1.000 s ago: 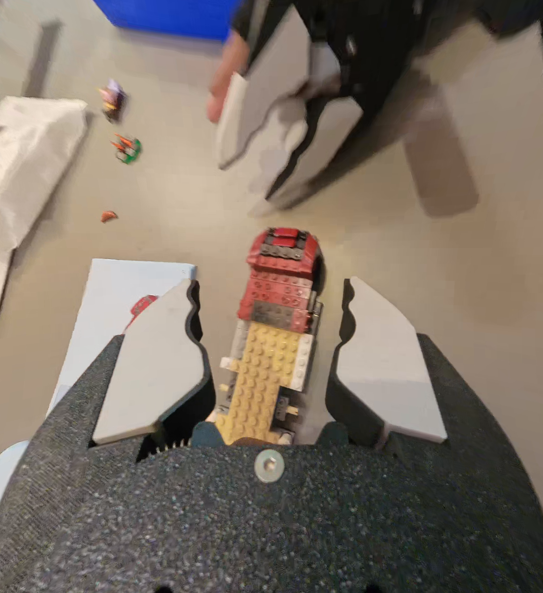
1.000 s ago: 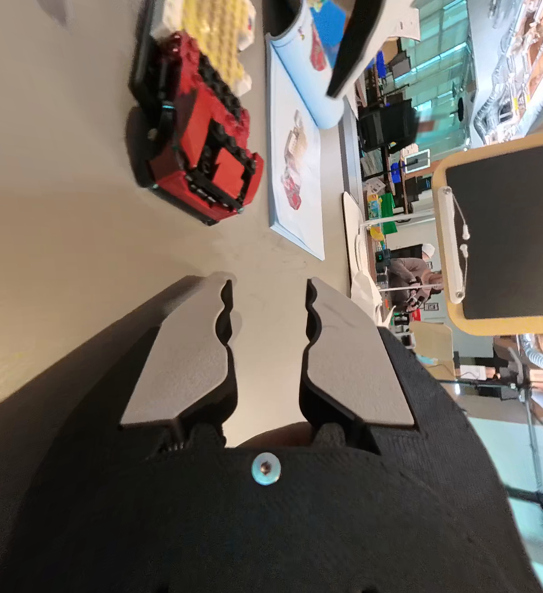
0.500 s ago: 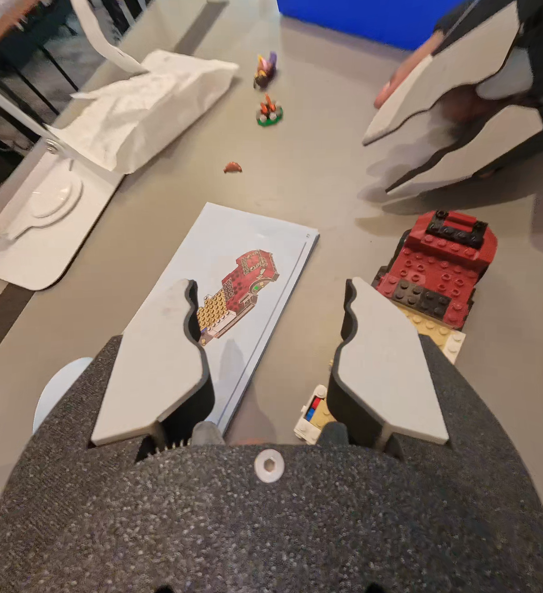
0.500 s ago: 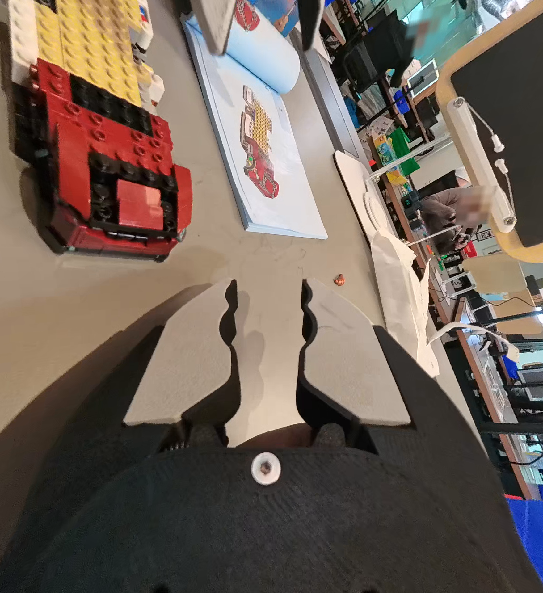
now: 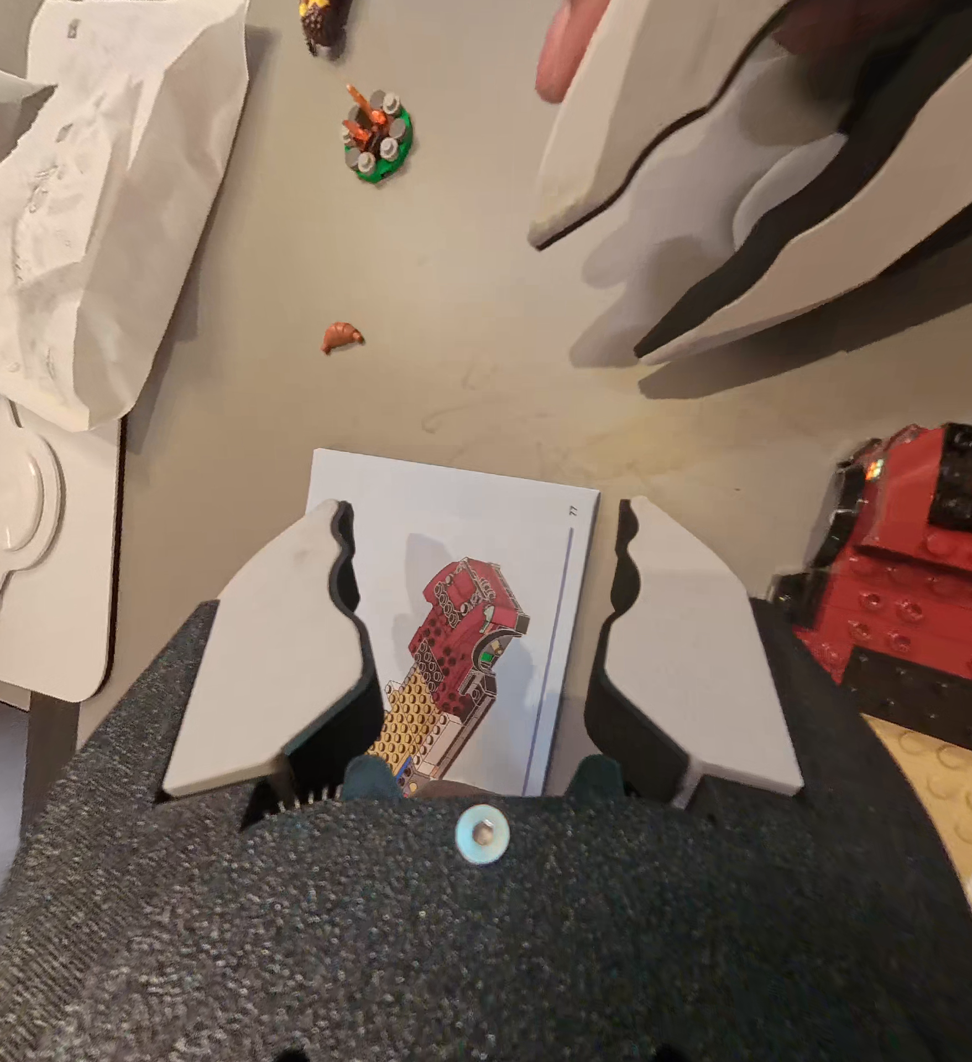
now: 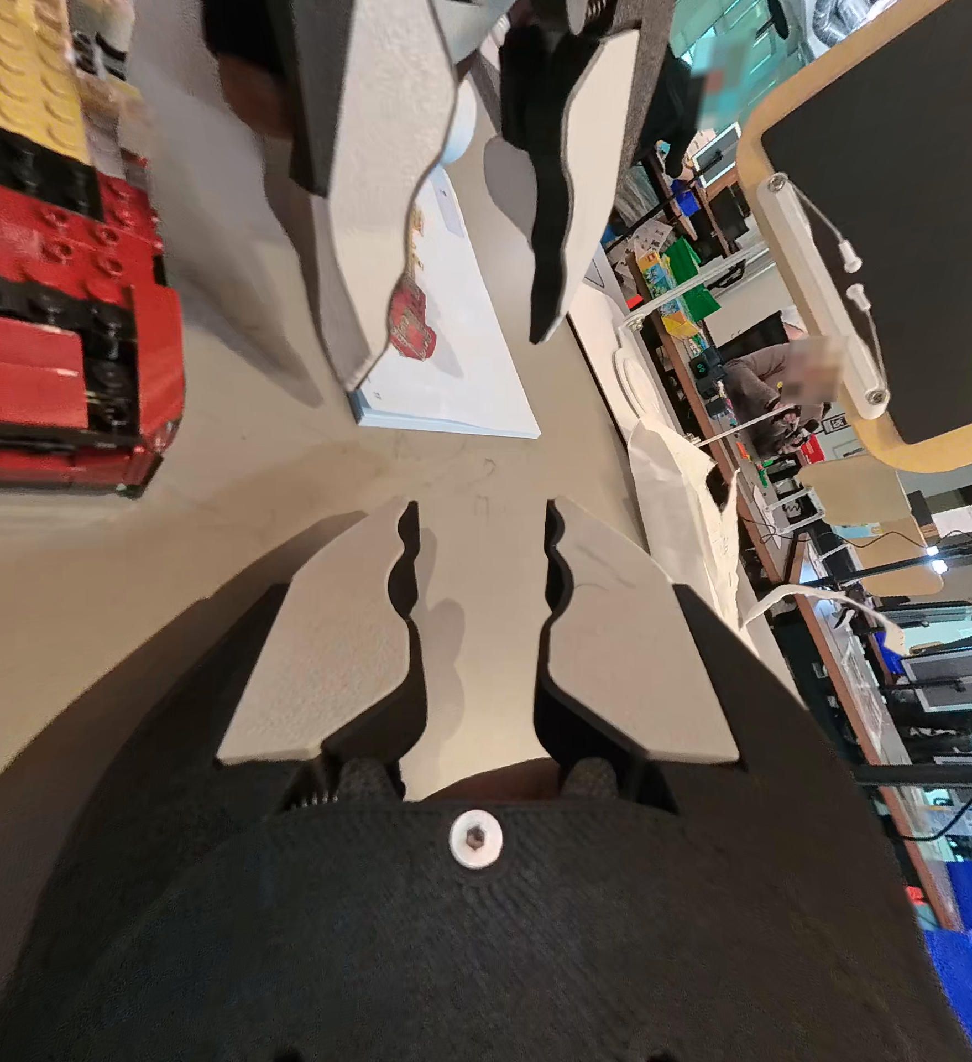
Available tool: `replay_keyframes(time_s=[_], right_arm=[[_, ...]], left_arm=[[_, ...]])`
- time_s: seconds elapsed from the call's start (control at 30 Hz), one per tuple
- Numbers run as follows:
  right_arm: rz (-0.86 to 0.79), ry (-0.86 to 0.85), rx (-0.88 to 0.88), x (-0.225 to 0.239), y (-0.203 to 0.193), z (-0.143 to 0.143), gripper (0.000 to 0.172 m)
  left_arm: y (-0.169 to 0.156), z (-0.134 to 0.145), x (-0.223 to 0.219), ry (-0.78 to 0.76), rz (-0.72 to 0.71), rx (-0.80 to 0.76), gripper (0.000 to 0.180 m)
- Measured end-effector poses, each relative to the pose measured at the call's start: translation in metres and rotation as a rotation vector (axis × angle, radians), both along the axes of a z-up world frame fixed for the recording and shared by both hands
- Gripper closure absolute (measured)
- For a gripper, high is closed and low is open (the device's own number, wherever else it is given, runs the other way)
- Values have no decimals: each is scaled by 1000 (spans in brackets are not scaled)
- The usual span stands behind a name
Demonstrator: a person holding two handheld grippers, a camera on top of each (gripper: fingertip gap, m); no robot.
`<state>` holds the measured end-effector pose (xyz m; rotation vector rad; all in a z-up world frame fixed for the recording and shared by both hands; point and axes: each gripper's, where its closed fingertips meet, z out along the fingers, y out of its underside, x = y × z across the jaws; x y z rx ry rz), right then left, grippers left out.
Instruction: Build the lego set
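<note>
The left hand-held gripper [image 5: 481,511] hovers over the open pale-blue instruction booklet [image 5: 472,517] that lies flat on the beige desk [image 5: 472,391]. Its two grey fingers stand wide apart, one over each side of the page, and nothing is clamped between them. Contact with the paper cannot be determined.

The right hand-held gripper [image 6: 478,508] is held low over a bare part of the desk, just short of the booklet's near edge. Its fingers stand partly apart with only desk surface visible between them. It holds nothing.

The red, black and tan brick-built vehicle model [image 5: 932,603] rests on the desk just beside the booklet, on the right of the left hand-held gripper. Neither gripper touches it. The model appears largely assembled, with a red cab section and a tan studded deck, close in form to the printed drawing on the page.

Loose items lie well apart from both grippers:
- a small green round plate carrying orange flame pieces [image 5: 377,138];
- a small brown croissant-shaped piece [image 5: 341,335];
- a crumpled white paper bag [image 5: 87,189] at the desk's far left edge.

None of these loose pieces is attached to the model.
</note>
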<state>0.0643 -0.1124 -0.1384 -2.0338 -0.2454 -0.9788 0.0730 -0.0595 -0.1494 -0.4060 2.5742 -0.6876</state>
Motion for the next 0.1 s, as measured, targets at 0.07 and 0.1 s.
replay_keyframes(time_s=[0.07, 0.1], right_arm=[[3, -32, -21, -1, -1, -3, 130], [5, -51, -24, -2, -1, -3, 132]], left_arm=[[-1, -1, 1, 27, 13, -39, 94], [-1, -2, 2, 37, 21, -49, 96]])
